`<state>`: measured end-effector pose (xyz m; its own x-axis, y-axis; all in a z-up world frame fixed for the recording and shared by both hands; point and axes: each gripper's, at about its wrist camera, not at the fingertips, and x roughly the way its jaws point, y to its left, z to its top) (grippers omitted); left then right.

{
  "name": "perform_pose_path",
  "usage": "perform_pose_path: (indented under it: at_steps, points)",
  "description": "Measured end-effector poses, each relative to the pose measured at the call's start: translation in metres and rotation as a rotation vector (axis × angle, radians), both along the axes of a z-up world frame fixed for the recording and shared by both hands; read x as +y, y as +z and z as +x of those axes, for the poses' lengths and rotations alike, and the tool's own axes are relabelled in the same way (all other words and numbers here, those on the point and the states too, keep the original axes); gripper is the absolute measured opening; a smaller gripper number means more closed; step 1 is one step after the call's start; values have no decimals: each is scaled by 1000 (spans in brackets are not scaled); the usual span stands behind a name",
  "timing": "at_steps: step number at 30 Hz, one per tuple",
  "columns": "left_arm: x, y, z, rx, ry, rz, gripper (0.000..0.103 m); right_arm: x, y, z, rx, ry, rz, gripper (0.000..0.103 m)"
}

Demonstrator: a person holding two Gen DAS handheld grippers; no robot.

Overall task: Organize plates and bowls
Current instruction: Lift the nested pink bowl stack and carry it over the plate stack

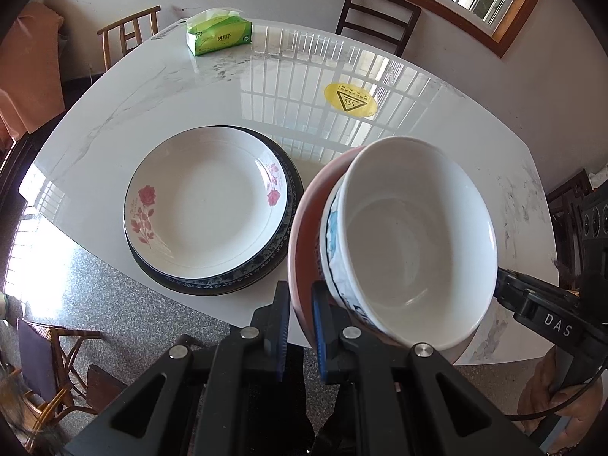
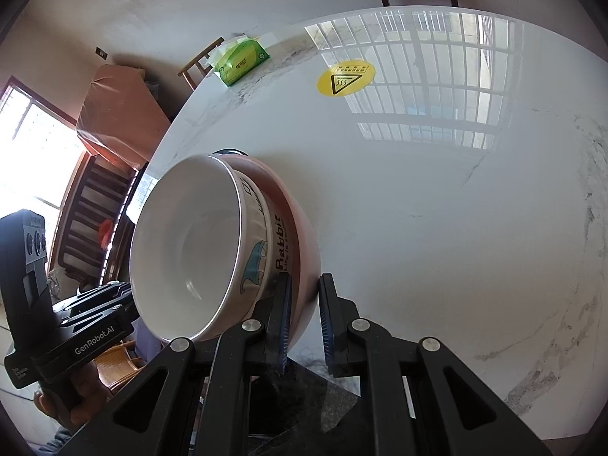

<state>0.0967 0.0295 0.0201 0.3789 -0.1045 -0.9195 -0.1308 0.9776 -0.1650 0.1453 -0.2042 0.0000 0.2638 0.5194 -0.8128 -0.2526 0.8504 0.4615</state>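
white marble table [image 1: 114, 121] fills both views, glossy with window glare. our left gripper [image 1: 300, 326] is clamped on the near rim of the pink bowl [image 1: 304, 235], and our right gripper [image 2: 306, 323] pinches its opposite rim. nested inside sits the white rabbit bowl [image 1: 414, 243], the pair tilted above the tabletop. just beside them the rose plate [image 1: 205, 205] rests on a dark blue plate [image 1: 281, 250]. farther off lie a yellow sticker [image 1: 350, 99] and a green tissue pack [image 1: 218, 34].
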Motion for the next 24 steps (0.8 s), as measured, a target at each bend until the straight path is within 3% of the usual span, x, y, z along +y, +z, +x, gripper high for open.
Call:
perform_pose_path:
  at_steps: [24]
  points:
    - [53,22,2,-33,89,9,11,61,26,12,-35,73,-4,15]
